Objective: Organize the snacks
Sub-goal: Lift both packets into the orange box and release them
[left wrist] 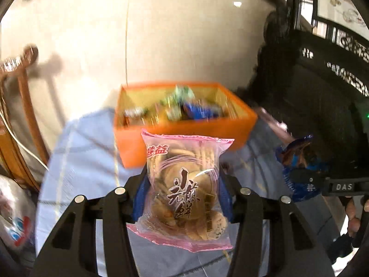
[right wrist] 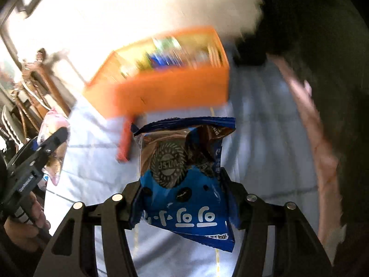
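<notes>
A pale blue cloth (left wrist: 76, 161) covers the table. At its far edge sits a rectangular orange plastic bin (left wrist: 184, 136), its contents blurred. The left gripper (left wrist: 182, 194) clamps a pink-edged clear cracker packet (left wrist: 184, 191), long axis pointing toward the bin. The right gripper (right wrist: 182, 194) pinches a glossy blue cookie packet (right wrist: 184, 184), likewise aligned, crumpled at top.

Lighting: bright, blown out to white on the wall (right wrist: 138, 7) beyond the tongs in the right wrist view; warmer cream in the left. Shadow: a soft one is cast on the wall left of the tongs. Blur: the orange box (left wrist: 184, 136) ahead is smeared by motion; the packets held close in are rendered sharp. Distortion: strong fisheye curvature and black vignetting are seen at the edges.
</notes>
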The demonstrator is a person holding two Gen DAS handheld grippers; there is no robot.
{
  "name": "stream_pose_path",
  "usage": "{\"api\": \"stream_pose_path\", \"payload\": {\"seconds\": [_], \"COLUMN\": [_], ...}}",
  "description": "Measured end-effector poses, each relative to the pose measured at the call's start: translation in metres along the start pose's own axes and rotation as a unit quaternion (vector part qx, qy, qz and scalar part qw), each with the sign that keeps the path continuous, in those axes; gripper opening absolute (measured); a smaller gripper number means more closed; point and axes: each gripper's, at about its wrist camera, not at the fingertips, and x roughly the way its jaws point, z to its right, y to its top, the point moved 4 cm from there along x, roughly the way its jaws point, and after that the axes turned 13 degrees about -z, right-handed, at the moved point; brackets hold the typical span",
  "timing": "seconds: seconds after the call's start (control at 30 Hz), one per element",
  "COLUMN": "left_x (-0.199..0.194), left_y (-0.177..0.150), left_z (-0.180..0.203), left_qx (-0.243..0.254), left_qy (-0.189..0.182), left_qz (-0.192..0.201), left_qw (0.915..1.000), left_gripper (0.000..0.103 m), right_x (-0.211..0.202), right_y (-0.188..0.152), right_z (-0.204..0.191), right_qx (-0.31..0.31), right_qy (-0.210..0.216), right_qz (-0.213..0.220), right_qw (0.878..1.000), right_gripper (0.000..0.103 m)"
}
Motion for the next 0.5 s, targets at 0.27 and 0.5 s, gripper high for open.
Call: {"api": "stream_pose_path", "payload": {"seconds": [0.27, 0.5], "left_x": [-0.061, -0.086], "left_y": [0.071, 0.079], "left_z": [0.007, 0.019], "left_qx": [-0.003, 0.006], "left_qy": [0.020, 0.019], "left_qz": [0.054, 0.069], "left_qw": [0.9983, 0.9974], "left_gripper": [0.050, 0.051], "right_x": [-0.077, -0.099], "right_y": [0.041, 0.041], "right_z": [-0.025, -0.031], "right_qx": [-0.022, -0.032], "right_qy": [0.004, 0.004], "right_qz": [0.084, 0.105], "right_qw": [0.996, 0.994], "right_gripper": [0.058, 0.058]}}
